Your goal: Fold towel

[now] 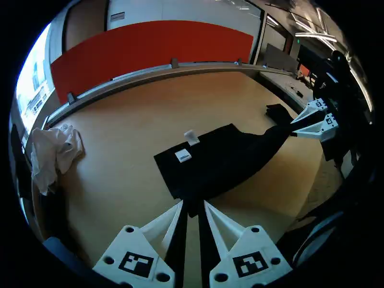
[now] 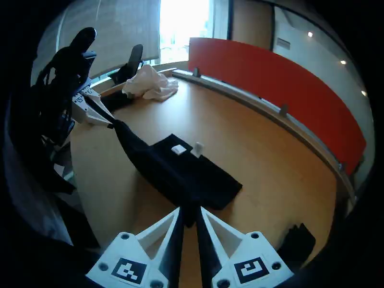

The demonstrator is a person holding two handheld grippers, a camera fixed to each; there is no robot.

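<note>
towel (image 1: 216,163) is black and lies across the middle of the wooden table (image 1: 144,110), with two small white tags (image 1: 183,155) showing on its upper face, one flat and one standing up at the edge. in the left gripper view i have the left gripper (image 1: 193,207) low at the near end of the cloth. its two fingers are drawn narrow, with a dark corner of the towel pinched between them. from that flat part the fabric runs off to the right in a taut dark band that lifts off the wood toward the other gripper, which sits farther off at the table's side.

in the right gripper view the right gripper (image 2: 190,211) is set the same way, with fingers close together and a black corner of the towel clamped between them. the cloth stretches away from me to the upper left, where the left gripper grips its far corner just off the table's edge, so that strip hangs raised between the two tools while the tagged part rests on the table.

a crumpled white cloth (image 2: 149,84) sits in a heap at the far end of the table, well apart from the towel. a red panel (image 2: 288,91) runs along the table's back edge. a dark chair (image 2: 132,62) stands behind the white heap.
</note>
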